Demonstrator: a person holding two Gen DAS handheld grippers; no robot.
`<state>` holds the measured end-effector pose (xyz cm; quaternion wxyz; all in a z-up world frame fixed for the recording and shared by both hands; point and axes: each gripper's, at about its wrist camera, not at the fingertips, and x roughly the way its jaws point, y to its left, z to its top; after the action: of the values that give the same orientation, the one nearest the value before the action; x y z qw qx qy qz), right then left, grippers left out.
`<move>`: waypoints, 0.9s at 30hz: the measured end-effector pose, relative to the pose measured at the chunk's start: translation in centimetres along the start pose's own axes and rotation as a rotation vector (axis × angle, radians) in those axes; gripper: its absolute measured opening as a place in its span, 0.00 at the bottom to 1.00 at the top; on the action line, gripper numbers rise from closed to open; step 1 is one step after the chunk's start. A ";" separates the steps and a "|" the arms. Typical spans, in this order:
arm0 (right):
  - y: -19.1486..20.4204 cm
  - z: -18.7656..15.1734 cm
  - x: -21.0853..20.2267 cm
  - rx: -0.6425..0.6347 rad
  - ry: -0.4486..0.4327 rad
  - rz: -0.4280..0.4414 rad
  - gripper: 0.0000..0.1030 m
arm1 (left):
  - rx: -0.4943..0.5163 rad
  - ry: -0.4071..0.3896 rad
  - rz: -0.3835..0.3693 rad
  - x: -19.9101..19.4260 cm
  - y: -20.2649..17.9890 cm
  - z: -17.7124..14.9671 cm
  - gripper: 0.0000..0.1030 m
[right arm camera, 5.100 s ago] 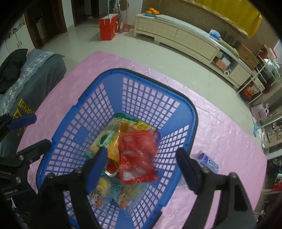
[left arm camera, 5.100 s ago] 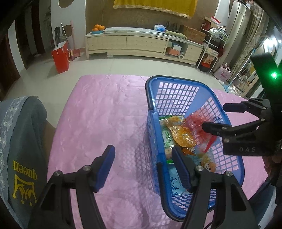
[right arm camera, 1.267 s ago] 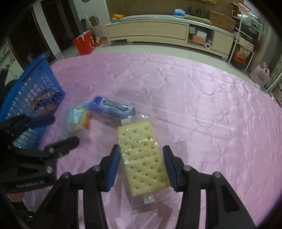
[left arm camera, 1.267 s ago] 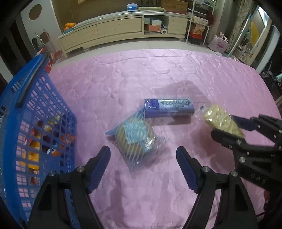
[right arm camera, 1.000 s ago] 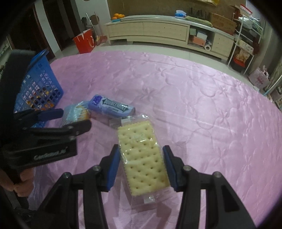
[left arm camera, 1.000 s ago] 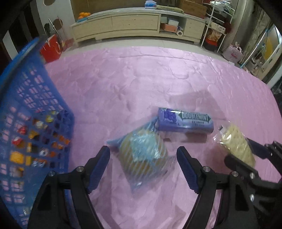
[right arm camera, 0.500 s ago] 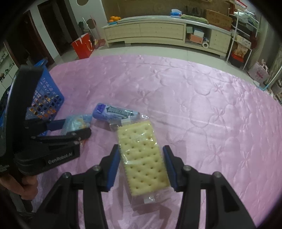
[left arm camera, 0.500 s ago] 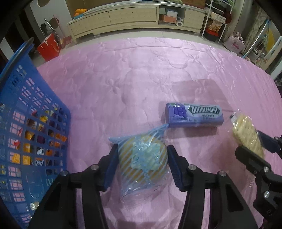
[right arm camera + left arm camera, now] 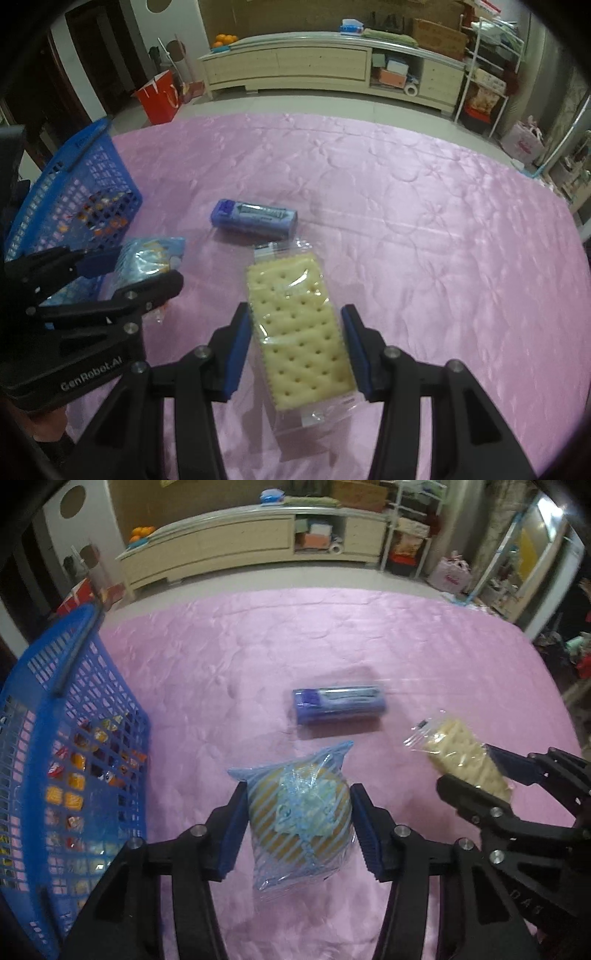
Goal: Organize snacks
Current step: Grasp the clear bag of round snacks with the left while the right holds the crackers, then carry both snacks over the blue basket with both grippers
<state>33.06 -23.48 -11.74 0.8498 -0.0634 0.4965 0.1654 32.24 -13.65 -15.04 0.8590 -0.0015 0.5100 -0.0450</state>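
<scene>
My left gripper (image 9: 298,827) is shut on a round cake in a blue-striped clear wrapper (image 9: 299,816), lifted off the pink cloth. My right gripper (image 9: 295,350) is shut on a clear packet of square crackers (image 9: 299,332), also held above the cloth. Each gripper shows in the other's view: the right one with the cracker packet (image 9: 465,764) at the right, the left one with the cake wrapper (image 9: 147,258) at the left. A blue pack of gum (image 9: 339,705) lies on the cloth beyond both. The blue basket (image 9: 33,709) with several snacks inside stands at the left.
The pink quilted cloth (image 9: 424,229) covers the whole table and stretches bare to the right. Beyond its far edge are floor, a long pale cabinet (image 9: 314,62), a red bag (image 9: 157,98) and cluttered shelves at the right.
The left gripper's jaws came in from wide apart onto the wrapped cake and raised it. The right gripper kept its hold on the crackers and rose a little. The gum pack stayed put.
</scene>
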 end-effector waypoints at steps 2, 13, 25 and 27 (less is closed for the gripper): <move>0.4 -0.3 -2.0 0.010 -0.028 -0.011 0.52 | 0.012 -0.020 -0.015 -1.3 0.1 -0.4 0.50; 3.1 -2.2 -9.6 0.064 -0.122 -0.016 0.52 | 0.064 -0.116 -0.079 -8.8 1.4 -2.1 0.50; 11.0 -1.1 -13.6 -0.027 -0.193 0.027 0.52 | 0.086 -0.212 -0.122 -15.2 7.9 -4.3 0.50; 11.9 -0.7 -13.6 -0.028 -0.202 0.041 0.52 | 0.081 -0.221 -0.123 -15.9 9.6 -4.4 0.50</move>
<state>22.21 -15.44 0.31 0.8909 -0.0482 0.4073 0.1950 21.57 -2.60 -3.70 0.9049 -0.0030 0.4089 -0.1176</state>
